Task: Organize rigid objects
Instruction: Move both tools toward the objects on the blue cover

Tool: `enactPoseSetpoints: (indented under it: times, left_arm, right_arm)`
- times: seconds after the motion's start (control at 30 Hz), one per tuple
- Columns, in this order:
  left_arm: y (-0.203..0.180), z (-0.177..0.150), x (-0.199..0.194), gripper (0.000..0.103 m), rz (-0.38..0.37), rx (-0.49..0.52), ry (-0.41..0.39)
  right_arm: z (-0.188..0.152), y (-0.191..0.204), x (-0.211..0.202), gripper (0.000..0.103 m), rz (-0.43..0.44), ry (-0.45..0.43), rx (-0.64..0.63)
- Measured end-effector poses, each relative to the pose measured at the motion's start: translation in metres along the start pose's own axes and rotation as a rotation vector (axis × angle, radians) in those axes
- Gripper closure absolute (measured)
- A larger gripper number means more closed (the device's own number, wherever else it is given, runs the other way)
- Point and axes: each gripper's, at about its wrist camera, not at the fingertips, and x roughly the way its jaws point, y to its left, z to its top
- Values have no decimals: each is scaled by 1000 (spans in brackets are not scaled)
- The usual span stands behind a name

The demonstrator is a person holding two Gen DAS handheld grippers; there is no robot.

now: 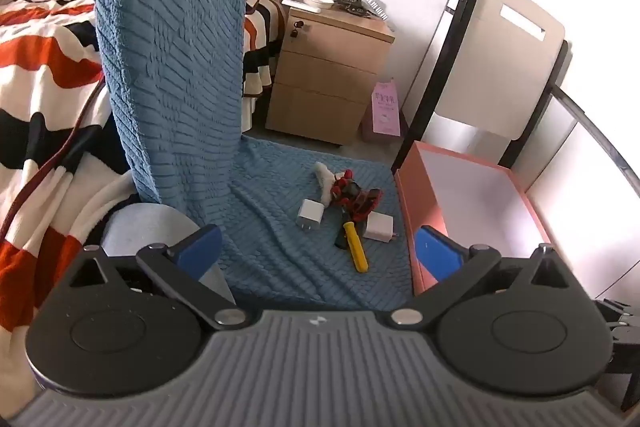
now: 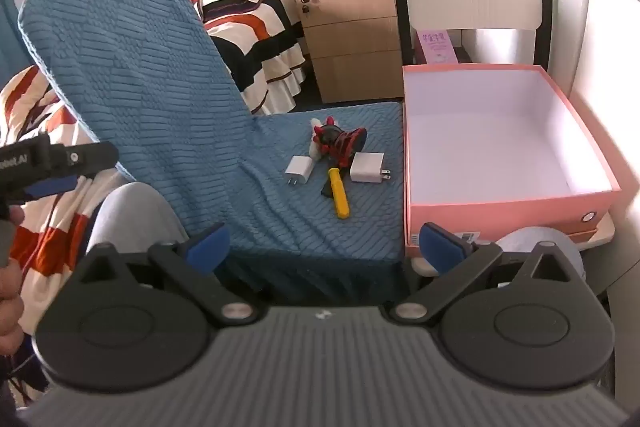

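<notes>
right wrist view: my right gripper [image 2: 324,247] hangs wide open and empty over the near edge of the blue-covered seat [image 2: 280,203], and my left gripper [image 1: 318,251] is spread just as wide with nothing in it. the pile sits at about 12 o'clock from my fingers: a yellow-handled tool [image 2: 338,193] nearest me, a white charger [image 2: 298,169] at its 10 o'clock, a second white charger [image 2: 368,167] with prongs pointing to 3 o'clock, and a red and black toy [image 2: 340,143] behind them. the pink box [image 2: 508,203], bare inside, stands at 2 o'clock, its wall just beside the seat edge.

nothing is in the box yet, so i judge the task at its start. i'd take the yellow tool first, since it lies nearest. to do that well i should turn my wrist so the fingers cross the handle's narrow width, not its length, and come down clear of the pronged charger close at its 1 o'clock. the ribbed cover looks soft, so i should press lightly or i may pinch fabric too.
</notes>
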Motion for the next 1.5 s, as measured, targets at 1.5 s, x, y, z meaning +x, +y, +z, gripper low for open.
enactPoseSetpoints:
  times: [1.5]
  left_arm:
    - [6,-20,-7,0,2,80,-28]
  right_arm:
    - [-12,16,-3,0,-54,-39,-27]
